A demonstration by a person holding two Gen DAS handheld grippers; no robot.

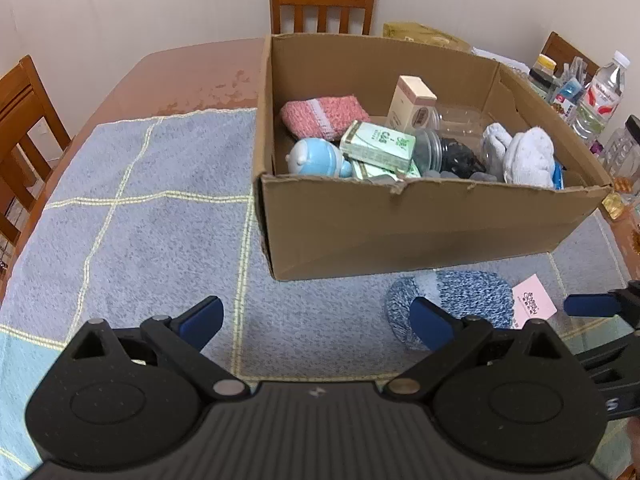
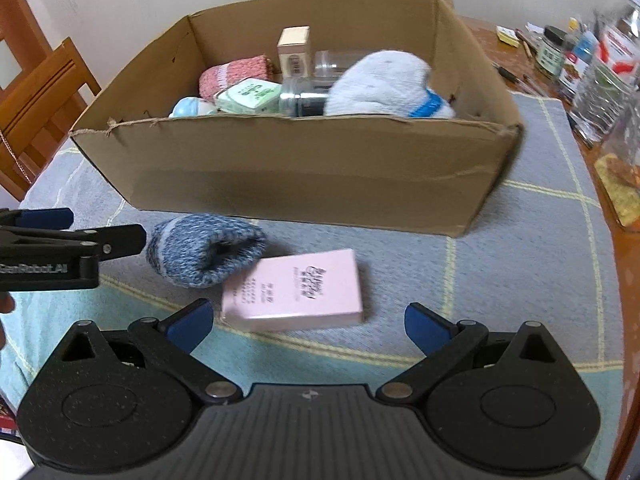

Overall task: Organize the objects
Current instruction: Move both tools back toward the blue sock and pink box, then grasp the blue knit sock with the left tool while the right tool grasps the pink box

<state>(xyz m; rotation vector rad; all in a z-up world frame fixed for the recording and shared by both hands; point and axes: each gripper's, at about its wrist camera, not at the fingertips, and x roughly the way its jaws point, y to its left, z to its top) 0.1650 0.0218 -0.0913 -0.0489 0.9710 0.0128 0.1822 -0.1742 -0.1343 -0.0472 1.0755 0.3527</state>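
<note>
With its jaws spread, the right gripper [image 2: 307, 322] should straddle the pink box [image 2: 294, 290] at twelve o'clock squarely, clear of the sock [image 2: 202, 254].

- Cardboard box [image 2: 304, 168] is showing plain brown.
- Rolled sock [image 2: 204, 254] is showing mottled blue.
- Flat carton [image 2: 296, 290] is showing pale pink.
- Cloth [image 1: 160, 220] is showing blue with yellow grid lines.

Both wrist views look forward and down over the blue checked cloth [image 1: 140, 208], near the cardboard box [image 2: 304, 168]; both share the blue sock [image 2: 204, 254] and pink box [image 2: 296, 290].
</note>
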